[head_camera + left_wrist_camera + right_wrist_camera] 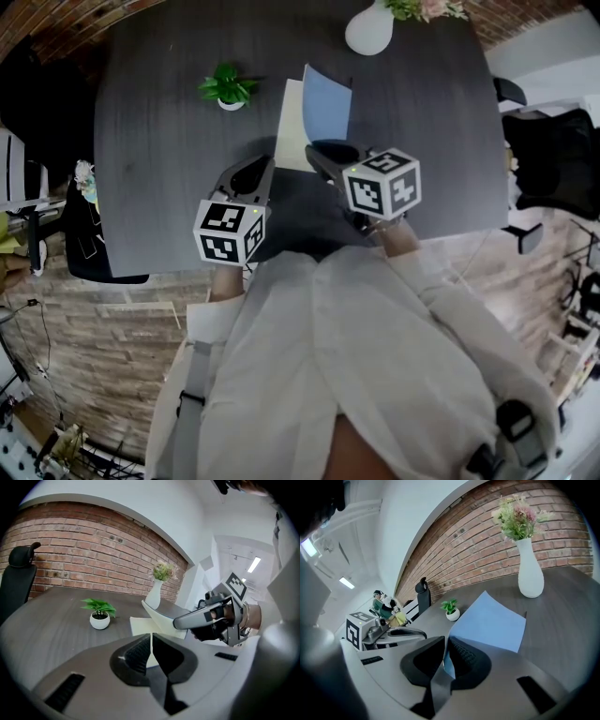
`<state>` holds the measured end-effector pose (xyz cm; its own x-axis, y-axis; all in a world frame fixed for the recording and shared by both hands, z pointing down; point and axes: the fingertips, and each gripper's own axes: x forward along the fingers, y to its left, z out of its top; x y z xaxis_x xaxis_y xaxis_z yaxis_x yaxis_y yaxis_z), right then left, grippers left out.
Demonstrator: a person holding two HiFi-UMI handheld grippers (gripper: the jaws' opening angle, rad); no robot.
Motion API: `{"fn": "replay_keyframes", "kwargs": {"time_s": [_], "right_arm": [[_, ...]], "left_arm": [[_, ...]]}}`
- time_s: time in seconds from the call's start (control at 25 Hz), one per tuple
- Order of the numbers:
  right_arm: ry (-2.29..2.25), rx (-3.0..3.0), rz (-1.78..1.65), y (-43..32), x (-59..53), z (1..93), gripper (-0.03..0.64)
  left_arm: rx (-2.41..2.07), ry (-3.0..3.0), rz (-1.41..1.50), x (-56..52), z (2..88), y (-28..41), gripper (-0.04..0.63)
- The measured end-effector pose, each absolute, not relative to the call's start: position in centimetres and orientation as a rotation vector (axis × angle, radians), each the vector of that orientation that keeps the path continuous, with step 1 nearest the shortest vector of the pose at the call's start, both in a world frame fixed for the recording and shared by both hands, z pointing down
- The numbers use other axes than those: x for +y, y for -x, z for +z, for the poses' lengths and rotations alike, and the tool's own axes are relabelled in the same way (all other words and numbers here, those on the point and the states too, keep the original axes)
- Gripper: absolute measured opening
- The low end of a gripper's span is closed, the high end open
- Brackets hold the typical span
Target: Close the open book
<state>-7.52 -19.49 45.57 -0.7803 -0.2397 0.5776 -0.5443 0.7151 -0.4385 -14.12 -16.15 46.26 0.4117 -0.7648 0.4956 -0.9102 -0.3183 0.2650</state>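
Note:
The open book [292, 127] lies on the dark table [169, 159], its white pages flat. Its blue cover [328, 101] stands lifted and tilted up. My right gripper [328, 155] is shut on the cover's near edge. In the right gripper view the blue cover [493, 620] runs into the closed jaws of the right gripper [445, 657]. My left gripper [251, 178] is shut with nothing in it, just left of the book's near corner. In the left gripper view the white page [140, 625] shows past the left gripper [151, 649], and the right gripper [183, 620] holds the raised cover [157, 616].
A small potted plant [228, 89] stands left of the book. A white vase with flowers [369, 28] stands at the table's far edge. Black chairs [553, 159] stand at the right, and another chair [18, 573] shows at the left.

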Motion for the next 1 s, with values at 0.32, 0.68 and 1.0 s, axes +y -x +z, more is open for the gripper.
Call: {"fn": "replay_keyframes", "kwargs": {"time_s": [0.32,0.68,1.0], "right_arm": [[-0.582,-2.403,0.844,8.8,-19.4,47.0,0.034],[-0.600,-2.334,0.827,10.3,-19.4,49.4,0.033],[-0.611,-2.271,0.796,11.4,-19.2,51.2,0.041]], "left_arm": [[-1.381,-2.144,0.387,-16.8,47.3,14.4,0.015],[-1.338,-2.124,0.387,-17.3,48.3,14.6,0.015],[-1.329,-2.090,0.378,-17.2,49.1,15.5,0.015]]}}
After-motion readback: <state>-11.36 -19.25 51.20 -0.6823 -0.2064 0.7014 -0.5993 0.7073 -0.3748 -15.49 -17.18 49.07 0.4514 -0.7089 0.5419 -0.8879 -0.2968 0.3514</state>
